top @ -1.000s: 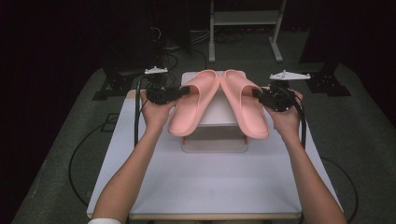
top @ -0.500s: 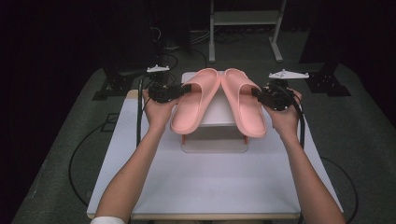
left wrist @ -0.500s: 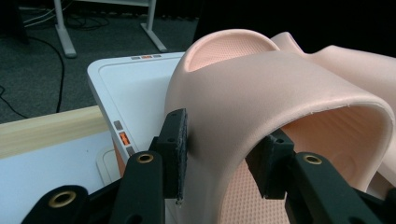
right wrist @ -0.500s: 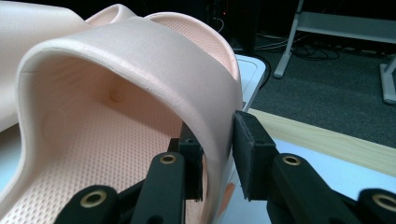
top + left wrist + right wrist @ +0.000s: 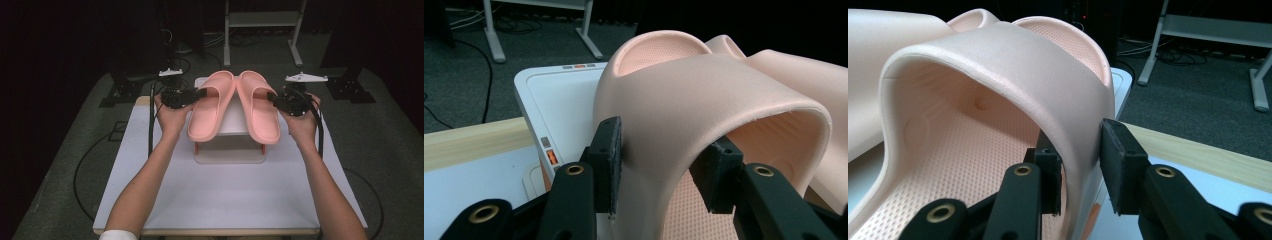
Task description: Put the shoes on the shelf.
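High view: two pink slides, left slipper (image 5: 211,106) and right slipper (image 5: 259,106), lie side by side, toes nearly touching, on a white box (image 5: 230,150) mid counter (image 5: 230,200). Left gripper (image 5: 201,93) and right gripper (image 5: 272,98) sit at their outer edges.

Left gripper view: smooth strap, dimpled footbed. Jaws straddle the strap w/ gaps, not pressing; have just been opening.

Right gripper view: same look, jaws loose around strap edge, also just opening.

No readable writing. Vs earlier frames: slippers & hands unmoved.
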`<state>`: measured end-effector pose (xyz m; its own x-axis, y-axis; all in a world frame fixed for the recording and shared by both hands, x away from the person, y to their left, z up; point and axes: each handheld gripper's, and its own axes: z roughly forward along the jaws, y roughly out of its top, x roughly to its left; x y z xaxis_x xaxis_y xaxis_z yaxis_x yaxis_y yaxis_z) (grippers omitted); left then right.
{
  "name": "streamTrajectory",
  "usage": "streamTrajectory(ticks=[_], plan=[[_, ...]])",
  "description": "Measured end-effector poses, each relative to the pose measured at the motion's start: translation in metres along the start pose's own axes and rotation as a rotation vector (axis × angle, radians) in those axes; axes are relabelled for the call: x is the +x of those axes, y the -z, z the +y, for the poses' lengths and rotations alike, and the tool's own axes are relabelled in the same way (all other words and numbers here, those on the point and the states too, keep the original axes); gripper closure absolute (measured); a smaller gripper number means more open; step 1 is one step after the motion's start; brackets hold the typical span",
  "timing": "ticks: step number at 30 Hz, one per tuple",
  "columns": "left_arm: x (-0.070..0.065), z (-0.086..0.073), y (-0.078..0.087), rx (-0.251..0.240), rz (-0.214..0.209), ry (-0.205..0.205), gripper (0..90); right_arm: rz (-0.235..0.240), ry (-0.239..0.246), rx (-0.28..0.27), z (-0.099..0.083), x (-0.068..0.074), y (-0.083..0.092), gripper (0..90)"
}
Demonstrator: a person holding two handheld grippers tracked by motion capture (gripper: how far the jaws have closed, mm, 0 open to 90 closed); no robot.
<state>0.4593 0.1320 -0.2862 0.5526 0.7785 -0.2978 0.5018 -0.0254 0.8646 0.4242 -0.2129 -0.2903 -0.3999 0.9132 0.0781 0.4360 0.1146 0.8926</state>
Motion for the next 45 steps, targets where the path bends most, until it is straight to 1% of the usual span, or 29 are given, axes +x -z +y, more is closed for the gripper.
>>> streamTrajectory(ticks=[3, 7, 13, 19, 27, 30, 36, 40, 45], plan=[[0.000, 0.000, -0.001, -0.010, 0.000, 0.016, 56.7, -0.001, -0.007, -0.004, 0.001, 0.000, -0.002, 68.7], [0.000, 0.000, -0.002, -0.018, 0.006, 0.024, 55.9, 0.000, -0.013, -0.005, 0.002, 0.001, -0.004, 68.4], [0.002, 0.000, -0.005, -0.015, 0.017, 0.039, 55.3, -0.008, -0.030, -0.008, 0.002, 0.002, -0.010, 68.3], [0.003, 0.000, -0.008, -0.009, 0.018, 0.050, 55.0, -0.010, -0.053, -0.002, 0.004, 0.004, -0.016, 67.8], [0.006, 0.001, -0.010, -0.006, 0.025, 0.053, 54.2, -0.023, -0.043, 0.003, 0.007, 0.009, -0.024, 67.0], [0.006, 0.001, -0.011, -0.004, 0.026, 0.054, 54.0, -0.026, -0.048, 0.008, 0.008, 0.011, -0.026, 66.6], [0.006, 0.002, -0.014, -0.005, 0.026, 0.065, 53.7, -0.033, -0.045, 0.010, 0.010, 0.013, -0.031, 65.7], [0.006, 0.003, -0.016, 0.002, 0.029, 0.058, 53.5, -0.038, -0.048, 0.017, 0.011, 0.014, -0.033, 65.5], [0.007, 0.003, -0.018, 0.005, 0.030, 0.065, 53.4, -0.040, -0.052, 0.016, 0.011, 0.015, -0.037, 65.4]])
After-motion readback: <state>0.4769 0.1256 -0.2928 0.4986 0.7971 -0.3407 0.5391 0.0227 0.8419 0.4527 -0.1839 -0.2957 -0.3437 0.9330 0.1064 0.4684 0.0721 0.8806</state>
